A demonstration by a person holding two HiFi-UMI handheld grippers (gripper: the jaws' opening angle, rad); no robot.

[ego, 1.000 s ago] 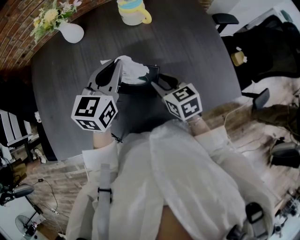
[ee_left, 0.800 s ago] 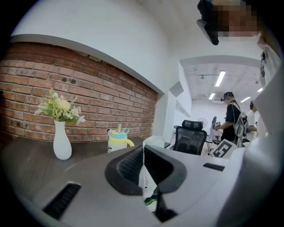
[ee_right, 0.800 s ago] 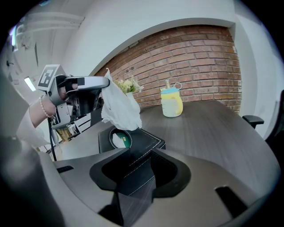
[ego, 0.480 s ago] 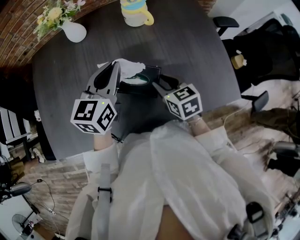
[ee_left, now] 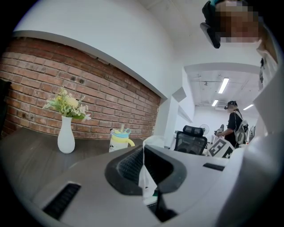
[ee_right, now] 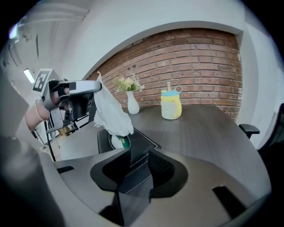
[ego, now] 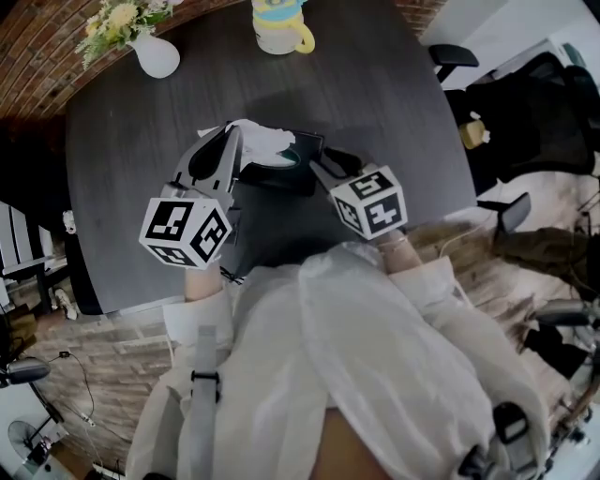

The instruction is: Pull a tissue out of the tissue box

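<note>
- Hardly anything has shifted since a second ago. Both tongs keep their places over the box in the head view. Only the right tongs (ee_right: 135, 162) change: their jaws have just been closing a little, with the near corner of the tissue box (ee_right: 138, 136) between them.
- The right tongs stand wide, and the box's stitched wall fills the gap from pad to pad, so they seem to press on it. A firm hold here would keep the box down while the sheet is drawn.
- The left tongs (ee_left: 143, 155) are closed tight on the tissue (ee_right: 111, 113), pinching its top fold. The sheet hangs from them as a white plume that reaches down to the round opening in the box's top. Whether its lower end is free of the opening cannot be told.
- The pull looks partway done. The left tongs would do best to lift steadily, straight up from the opening rather than sideways. That way the thin paper neither tears at the pinch nor drags further sheets out.
- The box lies near the person's side of the dark tabletop (ego: 375, 122). The white vase (ego: 157, 56) and the yellow cup (ego: 279, 28) stand well apart at the far side, so nothing crowds the lift.
</note>
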